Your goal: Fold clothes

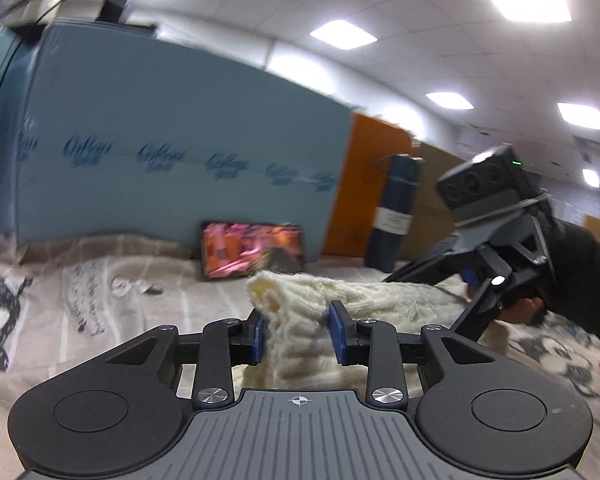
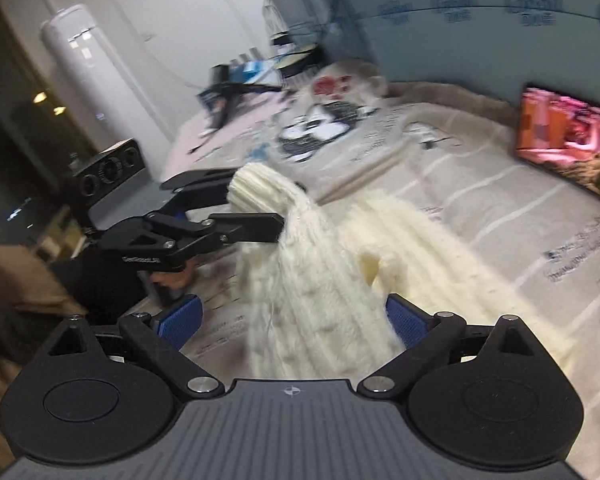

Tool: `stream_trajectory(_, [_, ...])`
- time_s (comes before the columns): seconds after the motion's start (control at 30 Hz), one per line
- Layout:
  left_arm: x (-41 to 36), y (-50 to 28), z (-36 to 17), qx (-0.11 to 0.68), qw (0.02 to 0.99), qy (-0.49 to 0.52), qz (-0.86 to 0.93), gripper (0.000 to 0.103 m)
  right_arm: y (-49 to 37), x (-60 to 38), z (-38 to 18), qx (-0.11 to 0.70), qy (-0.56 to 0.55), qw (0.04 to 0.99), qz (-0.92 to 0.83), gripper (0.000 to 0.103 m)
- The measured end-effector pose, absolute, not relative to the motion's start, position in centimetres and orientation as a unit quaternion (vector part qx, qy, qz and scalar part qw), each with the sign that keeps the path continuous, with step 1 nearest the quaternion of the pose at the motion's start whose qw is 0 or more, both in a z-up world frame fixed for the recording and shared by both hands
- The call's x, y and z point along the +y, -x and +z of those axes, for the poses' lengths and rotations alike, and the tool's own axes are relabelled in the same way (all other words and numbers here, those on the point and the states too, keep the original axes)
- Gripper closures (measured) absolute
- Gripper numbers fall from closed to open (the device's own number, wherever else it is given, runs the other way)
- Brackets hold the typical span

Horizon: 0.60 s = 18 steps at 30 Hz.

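Observation:
A cream cable-knit sweater (image 1: 300, 344) lies bunched on a printed bedspread (image 1: 100, 320). My left gripper (image 1: 299, 322) is shut on a thick fold of it, and the knit bulges up between the blue pads (image 1: 260, 338). In the right wrist view the left gripper (image 2: 256, 198) holds a ribbed end of the sweater (image 2: 300, 264) lifted off the bed. My right gripper (image 2: 293, 320) is open, its blue pads (image 2: 406, 320) wide apart, and the sweater's body runs between them. In the left wrist view the right gripper (image 1: 424, 296) sits at the sweater's far right, held by a hand in a black sleeve.
A lit screen (image 1: 252, 250) (image 2: 568, 140) leans against a blue foam board (image 1: 180, 140) at the bed's far side. A rolled blue mat (image 1: 396, 212) and an orange panel (image 1: 364, 184) stand beyond. Clutter (image 2: 240, 76) lies at one end of the bed. A brown sleeve (image 2: 16, 300) is at the left.

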<state>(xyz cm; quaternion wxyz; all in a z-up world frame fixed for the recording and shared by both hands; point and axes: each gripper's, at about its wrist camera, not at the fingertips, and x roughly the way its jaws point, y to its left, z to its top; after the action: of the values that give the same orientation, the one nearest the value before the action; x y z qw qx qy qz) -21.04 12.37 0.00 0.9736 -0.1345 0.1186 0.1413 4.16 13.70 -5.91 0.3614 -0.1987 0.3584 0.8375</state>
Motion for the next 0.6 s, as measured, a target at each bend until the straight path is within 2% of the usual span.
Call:
stream_trajectory(0.13, [13.7,20.0,-0.2,0.126,0.964,0.164,0.168,0.072,-6.2,12.4,-4.3,0.311,0.181,0.444,0.821,0.003])
stream_trajectory(0.37, [14.7,17.8,-0.4,0.145,0.953,0.170,0.207,0.072,-8.8,5.2,-1.9,0.238,0.082,0.634,0.731,0.003])
stream_trajectory(0.47, [15.0,16.8,-0.5,0.153,0.947,0.171,0.223,0.072,-8.1,3.9,-3.1,0.233,0.070,0.683,0.689,0.002])
stream_trajectory(0.6, [15.4,15.5,-0.7,0.168,0.941,0.170,0.241,0.069,-8.0,4.5,-6.6,0.278,0.087,0.730,0.618,0.003])
